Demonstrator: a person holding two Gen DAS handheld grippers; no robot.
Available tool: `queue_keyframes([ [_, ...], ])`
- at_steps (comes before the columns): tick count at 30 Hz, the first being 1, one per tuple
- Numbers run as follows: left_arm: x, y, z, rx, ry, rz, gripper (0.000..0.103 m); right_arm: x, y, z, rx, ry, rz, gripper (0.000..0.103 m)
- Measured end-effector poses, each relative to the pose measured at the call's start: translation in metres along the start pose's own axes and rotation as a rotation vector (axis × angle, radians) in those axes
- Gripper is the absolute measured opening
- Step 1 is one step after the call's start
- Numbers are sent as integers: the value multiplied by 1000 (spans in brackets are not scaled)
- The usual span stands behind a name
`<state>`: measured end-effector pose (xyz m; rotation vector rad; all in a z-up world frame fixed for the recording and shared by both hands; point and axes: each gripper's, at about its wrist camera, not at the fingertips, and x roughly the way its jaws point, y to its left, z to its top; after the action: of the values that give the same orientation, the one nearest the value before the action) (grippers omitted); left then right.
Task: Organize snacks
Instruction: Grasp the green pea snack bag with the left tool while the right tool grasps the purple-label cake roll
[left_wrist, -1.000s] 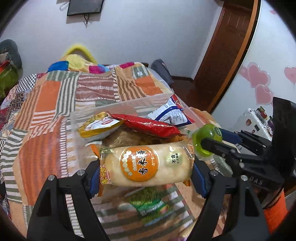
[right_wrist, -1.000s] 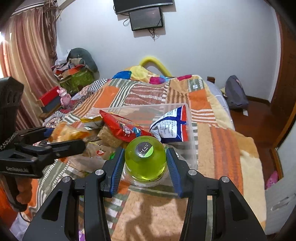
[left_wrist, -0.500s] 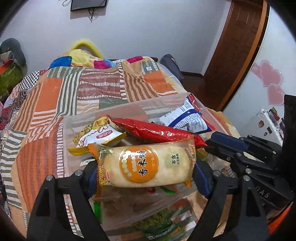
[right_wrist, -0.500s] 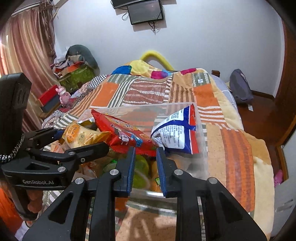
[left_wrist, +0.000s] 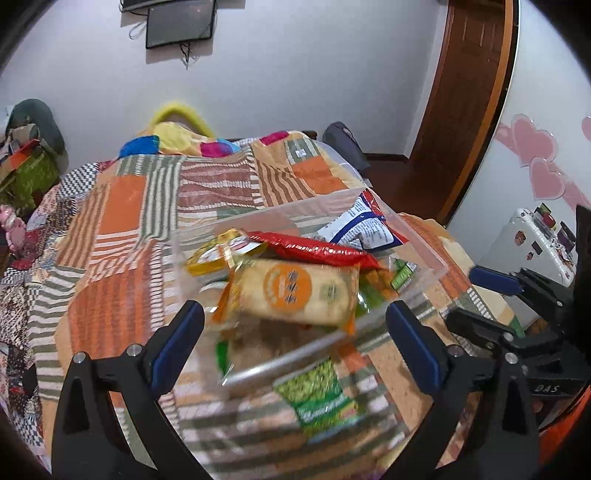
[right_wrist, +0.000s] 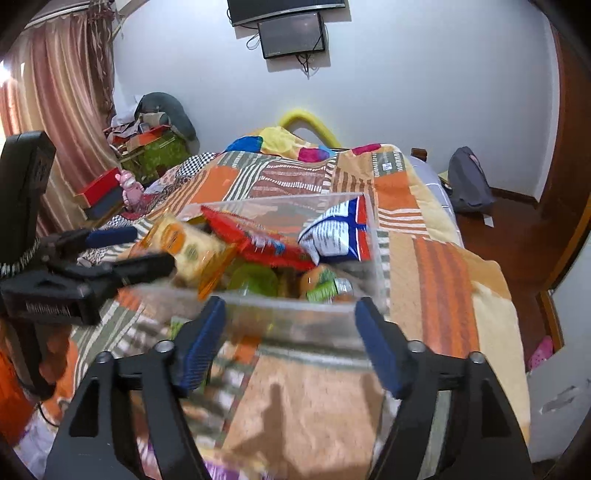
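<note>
The rice-cracker packet (left_wrist: 295, 293), with an orange round label of unreadable writing, was seen tilted atop the snacks in the clear bin (left_wrist: 424, 254) on the bed, just ahead of the left claw (left_wrist: 291, 343), spread apart and empty. The right claw (right_wrist: 291, 343) was likewise spread, empty, before the bin's near wall.

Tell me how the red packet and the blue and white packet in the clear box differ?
The red packet is long, flat and glossy, lying across the middle of the pile; the blue and white packet is shorter and puffier, printed with text, propped at the far right corner. The red one partly overlaps other snacks; the blue and white one leans on the wall. Both sit inside the clear box.
</note>
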<state>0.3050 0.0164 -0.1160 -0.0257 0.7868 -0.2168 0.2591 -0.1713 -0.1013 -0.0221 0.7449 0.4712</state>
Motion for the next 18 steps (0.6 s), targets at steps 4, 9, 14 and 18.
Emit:
queue_keyframes([
  [4, -17, 2, -23, 21, 10, 0, 102, -16, 1, -24, -2, 21, 2, 75],
  [9, -9, 3, -68, 45, 108, 11, 102, -22, 1, -60, -12, 92, -44, 75],
  [14, 17, 0, -109, 53, 200, 17, 102, -29, 5, -94, -38, 158, -78, 75],
  [18, 30, -5, -127, 42, 239, 6, 102, -24, 6, -113, -46, 192, -100, 75],
])
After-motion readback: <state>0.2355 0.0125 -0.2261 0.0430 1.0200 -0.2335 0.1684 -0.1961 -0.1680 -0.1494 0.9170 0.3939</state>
